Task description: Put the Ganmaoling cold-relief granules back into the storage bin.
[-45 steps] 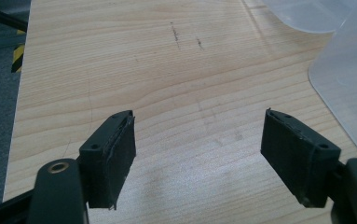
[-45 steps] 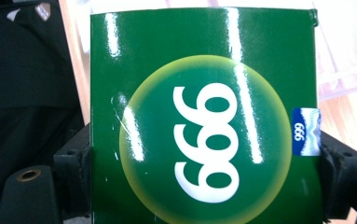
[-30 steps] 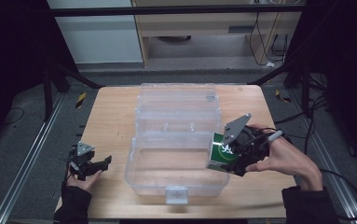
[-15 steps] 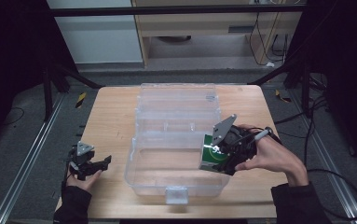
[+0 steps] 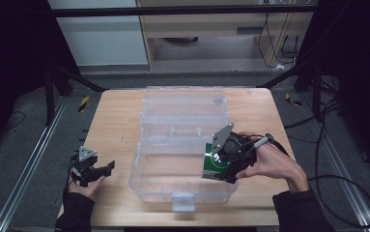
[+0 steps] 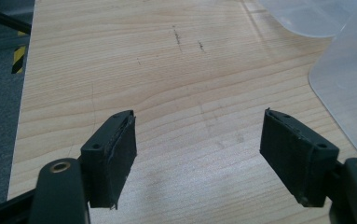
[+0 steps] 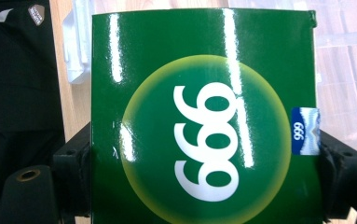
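Green box (image 5: pixel 215 163) sits clamped between our right gripper (image 5: pixel 231 157) fingers above the clear bin (image 5: pixel 173 191), presumably for placing; left gripper (image 5: pixel 93 170) at eight o'clock waits, fingers spread, on the tabletop (image 5: pixel 115 116)

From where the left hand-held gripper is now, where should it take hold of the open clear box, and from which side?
Probably the clear box by its near-left wall, coming from the left over the table. That thin upright rim faces the left hand-held gripper, whose jaws stand wide open. The rounded corners and the front latch look harder to pinch.
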`<state>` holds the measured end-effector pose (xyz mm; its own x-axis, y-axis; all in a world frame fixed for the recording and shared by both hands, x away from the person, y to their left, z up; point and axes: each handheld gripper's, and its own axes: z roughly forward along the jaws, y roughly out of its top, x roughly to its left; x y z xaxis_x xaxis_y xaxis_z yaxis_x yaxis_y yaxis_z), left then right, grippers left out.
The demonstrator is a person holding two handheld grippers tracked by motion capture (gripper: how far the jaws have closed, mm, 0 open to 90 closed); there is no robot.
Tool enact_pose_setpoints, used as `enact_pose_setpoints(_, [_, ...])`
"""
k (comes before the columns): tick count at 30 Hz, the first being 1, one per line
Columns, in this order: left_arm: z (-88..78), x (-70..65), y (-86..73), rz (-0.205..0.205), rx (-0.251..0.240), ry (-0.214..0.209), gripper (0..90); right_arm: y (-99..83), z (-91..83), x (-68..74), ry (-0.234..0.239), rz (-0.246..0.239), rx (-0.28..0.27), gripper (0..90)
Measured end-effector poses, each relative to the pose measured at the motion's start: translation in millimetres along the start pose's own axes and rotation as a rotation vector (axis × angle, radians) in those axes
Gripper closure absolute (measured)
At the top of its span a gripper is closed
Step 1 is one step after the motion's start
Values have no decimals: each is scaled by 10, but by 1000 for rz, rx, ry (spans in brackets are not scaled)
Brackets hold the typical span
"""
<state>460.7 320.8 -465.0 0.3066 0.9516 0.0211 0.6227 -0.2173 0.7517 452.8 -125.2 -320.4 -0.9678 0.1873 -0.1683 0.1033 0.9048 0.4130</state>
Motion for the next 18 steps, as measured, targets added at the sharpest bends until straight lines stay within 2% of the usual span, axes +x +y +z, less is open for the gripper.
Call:
enact_pose_setpoints(4, [-3, -2, 2, 0, -2, -1, 264, 8, 43, 9, 14, -3, 4, 162])
enact_pose_setpoints(13, [-3, -3, 3, 0, -2, -2, 264, -84, 147, 23, 31, 23, 18, 162])
enact_pose_setpoints(18, [-2, 0, 2, 1, -1, -1, 264, -120, 209, 19, 32, 13, 24, 162])
